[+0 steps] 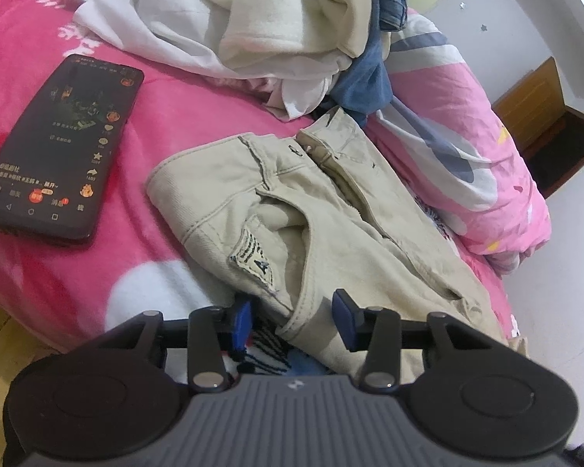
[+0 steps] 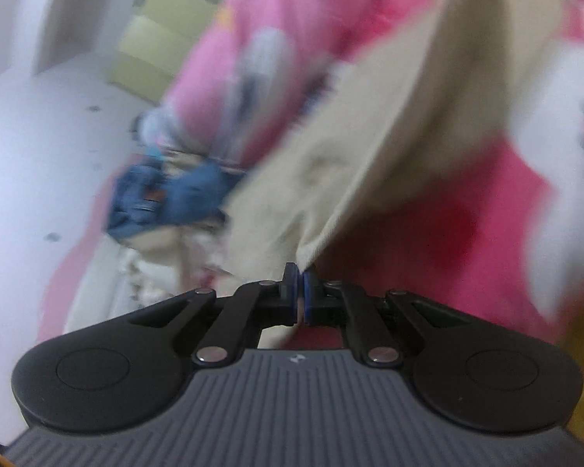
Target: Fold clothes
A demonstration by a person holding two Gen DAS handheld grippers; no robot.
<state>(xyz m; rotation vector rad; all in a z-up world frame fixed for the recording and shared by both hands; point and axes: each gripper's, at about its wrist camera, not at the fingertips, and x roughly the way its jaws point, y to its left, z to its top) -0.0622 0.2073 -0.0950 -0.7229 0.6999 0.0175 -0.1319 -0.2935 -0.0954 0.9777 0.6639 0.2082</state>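
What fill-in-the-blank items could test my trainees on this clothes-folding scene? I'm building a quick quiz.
1. The right gripper is shut on a corner of the ____-coloured trousers.
2. The left gripper is ____, its pads either side of the trousers' edge.
3. The smartphone lies with its screen ____ on the pink blanket.
4. Behind the trousers sits a ____ of unfolded clothes.

Missing words: beige; open; lit; pile

A home bedroom: pink blanket (image 1: 167, 116) on a bed, piled laundry (image 1: 276, 27), phone (image 1: 62, 144).
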